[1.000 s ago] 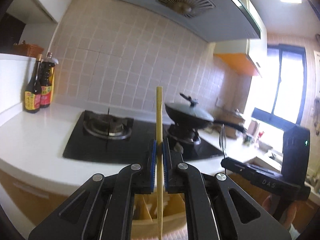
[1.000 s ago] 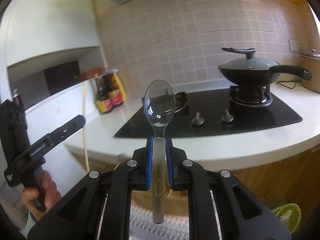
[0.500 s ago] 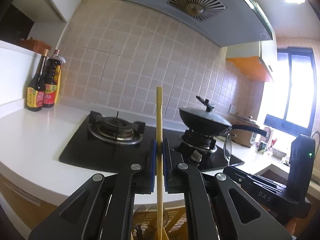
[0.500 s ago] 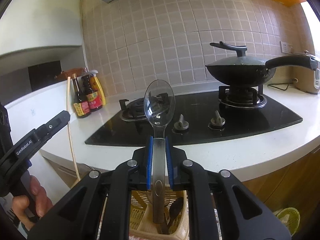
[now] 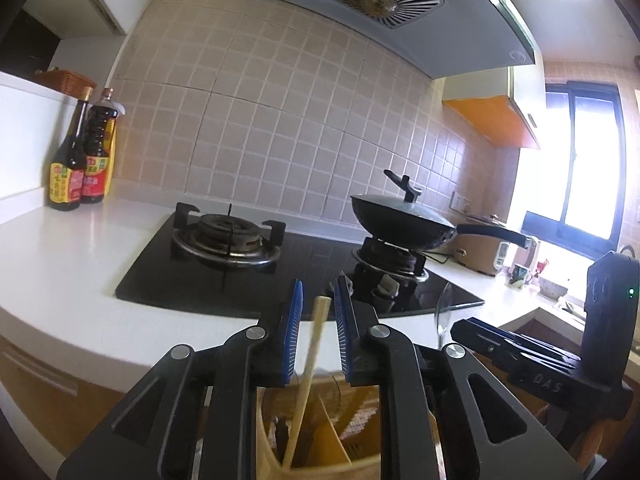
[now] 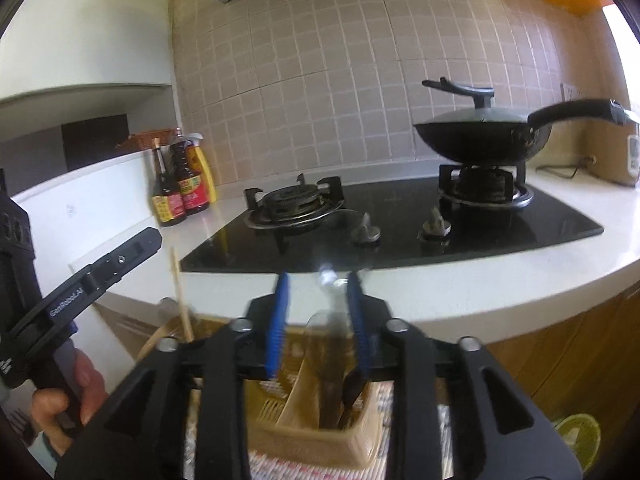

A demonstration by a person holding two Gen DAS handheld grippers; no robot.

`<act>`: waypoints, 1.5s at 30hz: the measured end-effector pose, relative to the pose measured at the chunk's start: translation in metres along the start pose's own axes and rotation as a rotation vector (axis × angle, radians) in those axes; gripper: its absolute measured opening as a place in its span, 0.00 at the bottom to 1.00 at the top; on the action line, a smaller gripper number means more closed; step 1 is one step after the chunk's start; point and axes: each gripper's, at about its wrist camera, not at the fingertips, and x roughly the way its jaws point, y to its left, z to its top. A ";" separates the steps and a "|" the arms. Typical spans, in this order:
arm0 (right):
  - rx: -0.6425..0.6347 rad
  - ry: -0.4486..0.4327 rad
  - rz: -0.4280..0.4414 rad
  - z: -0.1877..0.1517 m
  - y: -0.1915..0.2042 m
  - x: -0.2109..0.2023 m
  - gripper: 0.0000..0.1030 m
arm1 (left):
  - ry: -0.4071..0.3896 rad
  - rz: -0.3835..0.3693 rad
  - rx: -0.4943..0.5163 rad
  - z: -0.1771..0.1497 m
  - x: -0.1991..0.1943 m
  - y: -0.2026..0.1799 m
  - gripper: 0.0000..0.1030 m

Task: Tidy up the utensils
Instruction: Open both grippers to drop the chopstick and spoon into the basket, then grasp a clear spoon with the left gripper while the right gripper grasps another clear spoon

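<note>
Left claw point(image 5: 318, 312) has just been opening, and its blue pads no longer pinch the chopstick point(image 5: 308, 368). The stick stands loose in the gap, leaning toward 1 o'clock, with its lower end in the beige utensil basket point(image 5: 320, 444) at 6 o'clock. Right claw point(image 6: 318, 320) has just been opening too; the clear spoon point(image 6: 326, 340) sits blurred between the parted pads, above the same basket.

Two grippers point(image 5: 316, 312) point(image 6: 318, 312) show, with one chopstick point(image 5: 308, 376), one spoon point(image 6: 328, 336) and one utensil holder point(image 6: 312, 412). On the counter stand three bottles point(image 6: 182, 184); the hob has two burners point(image 6: 296, 204), two knobs point(image 6: 366, 232) and one lidded wok point(image 6: 480, 136)
</note>
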 end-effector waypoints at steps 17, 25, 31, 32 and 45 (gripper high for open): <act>-0.092 0.419 0.026 -0.062 0.054 -0.095 0.30 | 0.349 0.003 0.001 -0.034 -0.119 -0.024 0.26; -0.121 0.762 0.075 -0.154 0.075 -0.083 0.30 | 0.752 0.058 -0.007 -0.128 -0.126 -0.018 0.26; -0.169 0.805 0.061 -0.189 0.086 -0.084 0.30 | 0.842 0.052 -0.102 -0.162 -0.105 -0.006 0.25; -0.177 0.808 0.056 -0.193 0.088 -0.084 0.30 | 0.848 0.057 -0.118 -0.165 -0.098 -0.005 0.25; -0.319 0.803 -0.011 -0.215 0.116 -0.078 0.16 | 0.972 0.169 -0.031 -0.173 -0.051 -0.026 0.27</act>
